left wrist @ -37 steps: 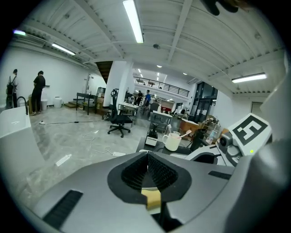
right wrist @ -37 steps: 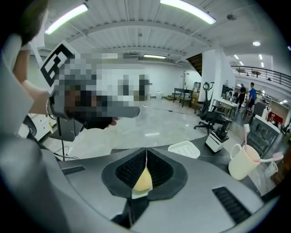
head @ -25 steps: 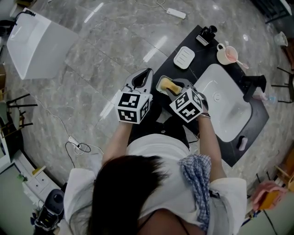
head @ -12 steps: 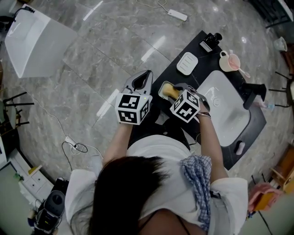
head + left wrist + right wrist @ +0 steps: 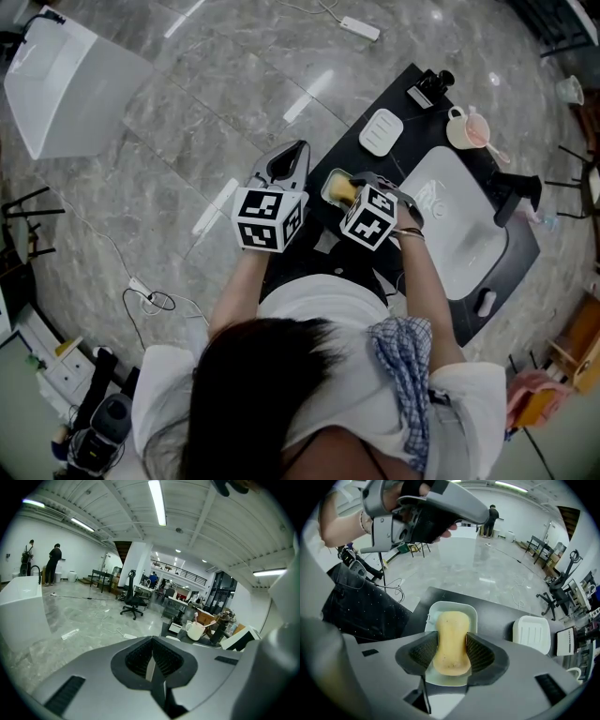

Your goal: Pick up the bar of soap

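Well off to the far left we see a white tub (image 5: 70,89) standing on the grey marble floor (image 5: 187,122). Nearer the middle, we hold the left gripper (image 5: 299,150) by the left edge of the black counter (image 5: 417,108). Its jaws are together at the tips with nothing between them, and it hangs apart from everything on the counter.

Just right of it, toward the counter's near-left end, a pale soap dish (image 5: 451,604) holds the bar of soap (image 5: 452,620), which is yellow and waisted and lies flat along the dish. We have the right gripper (image 5: 452,641) pointing steeply down over it. Its jaws have just been opening and now stand apart with the soap between them. One ribbed pad (image 5: 480,654) sits on each side of the soap's narrow middle, close against it. We cannot see that they squeeze it, and the soap rests in the dish.

Farther along the counter lies a second dish (image 5: 382,131), white and ridged. To the right of that a pale mug (image 5: 461,129) with a toothbrush in it stands by the far rim of the white sink (image 5: 464,244). A black tap (image 5: 517,183) stands at the sink's right side.
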`<move>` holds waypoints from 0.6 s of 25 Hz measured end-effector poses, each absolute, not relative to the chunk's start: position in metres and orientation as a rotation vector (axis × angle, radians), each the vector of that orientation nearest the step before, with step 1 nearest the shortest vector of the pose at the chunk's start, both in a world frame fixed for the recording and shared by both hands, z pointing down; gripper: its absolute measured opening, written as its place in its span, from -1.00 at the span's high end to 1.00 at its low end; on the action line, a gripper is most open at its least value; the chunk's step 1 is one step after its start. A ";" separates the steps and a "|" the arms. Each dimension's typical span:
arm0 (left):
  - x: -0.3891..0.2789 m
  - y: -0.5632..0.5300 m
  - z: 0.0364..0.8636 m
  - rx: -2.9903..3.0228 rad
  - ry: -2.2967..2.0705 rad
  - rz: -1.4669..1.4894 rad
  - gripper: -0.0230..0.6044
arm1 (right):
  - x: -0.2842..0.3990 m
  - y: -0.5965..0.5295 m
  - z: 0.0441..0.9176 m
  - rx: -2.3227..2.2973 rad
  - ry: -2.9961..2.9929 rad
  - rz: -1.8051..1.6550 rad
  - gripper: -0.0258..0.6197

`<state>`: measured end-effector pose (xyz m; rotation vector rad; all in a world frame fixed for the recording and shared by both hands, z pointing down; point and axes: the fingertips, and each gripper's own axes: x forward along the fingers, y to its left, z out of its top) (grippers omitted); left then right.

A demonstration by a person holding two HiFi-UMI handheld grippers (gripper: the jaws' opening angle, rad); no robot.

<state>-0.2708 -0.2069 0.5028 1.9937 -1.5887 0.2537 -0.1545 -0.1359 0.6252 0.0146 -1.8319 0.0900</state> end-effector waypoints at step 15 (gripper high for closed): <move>-0.269 -0.218 0.509 1.985 -1.562 0.267 0.89 | -0.160 -0.136 0.626 0.023 -1.741 0.061 0.31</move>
